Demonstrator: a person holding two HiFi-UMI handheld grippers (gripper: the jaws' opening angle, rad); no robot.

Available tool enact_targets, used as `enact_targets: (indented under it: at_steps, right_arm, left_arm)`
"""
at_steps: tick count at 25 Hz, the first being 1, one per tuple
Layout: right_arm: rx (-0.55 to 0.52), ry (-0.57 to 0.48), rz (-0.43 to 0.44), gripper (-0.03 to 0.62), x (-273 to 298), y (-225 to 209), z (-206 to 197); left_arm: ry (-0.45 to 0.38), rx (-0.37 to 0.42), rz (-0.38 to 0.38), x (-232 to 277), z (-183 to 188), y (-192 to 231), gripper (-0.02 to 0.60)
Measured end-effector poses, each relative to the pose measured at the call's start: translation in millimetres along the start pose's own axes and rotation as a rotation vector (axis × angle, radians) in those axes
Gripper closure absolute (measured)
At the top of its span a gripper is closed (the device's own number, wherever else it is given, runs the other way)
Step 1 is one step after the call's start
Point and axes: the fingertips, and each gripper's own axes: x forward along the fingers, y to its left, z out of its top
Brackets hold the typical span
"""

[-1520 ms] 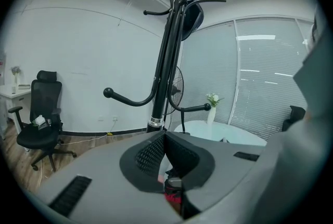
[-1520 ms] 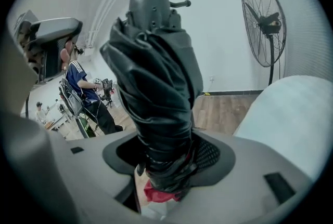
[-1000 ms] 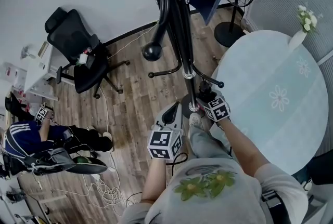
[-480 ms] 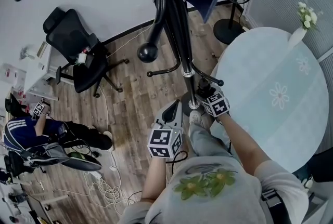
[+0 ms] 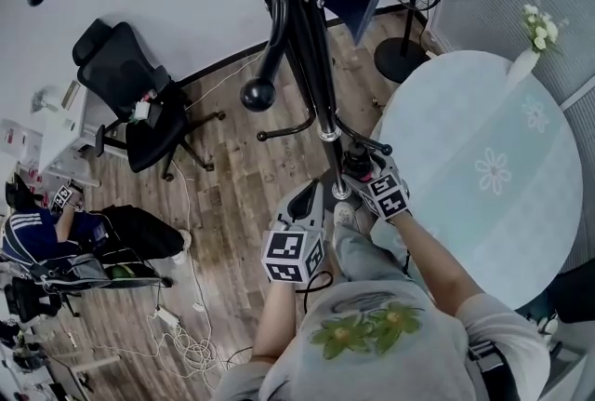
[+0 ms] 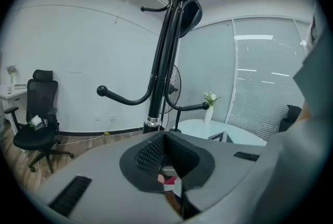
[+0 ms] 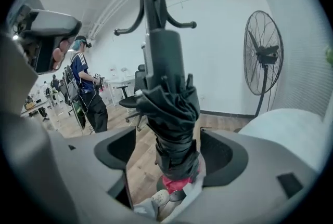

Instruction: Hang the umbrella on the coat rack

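Right gripper [image 7: 173, 151]: jaws opening and now spread wide. The folded black fabric umbrella [image 7: 174, 129] stands upright between them, with a visible gap to the pad on each side, so nothing is being pinched. A second ago in the head view this gripper sat close around the same bundle at much the same spot; the change is the release, not a relocation. The umbrella sits just on the near side of the pole of the black metal coat rack [image 5: 321, 92], directly below the rack's short lower hook arm [image 5: 364, 141], with a red end at its foot. It stays upright with the pads off it, so I judge it is hanging from that arm (the loop or strap on the hook is not visible in any view, so this is unconfirmed). Left gripper [image 6: 164, 137]: jaws pressed together on nothing, parked near and to the left of the pole, same place as before. The round pale table [image 5: 483, 167] lies to the right, uninvolved. If the hang holds, the task is essentially complete; what remains is backing the right gripper away without snagging the fabric.
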Motion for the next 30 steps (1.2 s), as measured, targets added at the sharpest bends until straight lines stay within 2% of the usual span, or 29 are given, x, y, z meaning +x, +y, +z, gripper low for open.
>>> enact_targets:
  at_steps: [5, 13, 15, 18, 20, 24, 30]
  right_arm:
    - [-0.016, -0.107, -0.038, 0.2, -29, 5, 27]
    - [0.017, -0.243, 0.006, 0.246, -80, 27, 60]
    - [0.031, -0.282, 0.01, 0.294, -94, 30, 67]
    - [0.041, -0.354, -0.011, 0.413, -116, 32, 78]
    - [0.033, -0.402, -0.029, 0.465, -129, 33, 86]
    - [0.03, -0.446, -0.062, 0.594, -149, 33, 91]
    - [0.042, -0.396, -0.063, 0.595, -159, 36, 83]
  left_arm:
    - [-0.02, 0.001, -0.009, 0, 6, -8, 0.58]
    - [-0.039, -0.005, -0.011, -4, 10, -19, 0.58]
    - [-0.041, -0.006, -0.012, -5, 9, -21, 0.58]
    - [-0.042, -0.006, -0.017, -6, 7, -26, 0.58]
    - [-0.043, -0.006, -0.02, -7, 6, -30, 0.58]
    - [-0.052, -0.008, -0.027, -10, 7, -37, 0.58]
    - [-0.059, -0.015, -0.03, -15, 5, -46, 0.58]
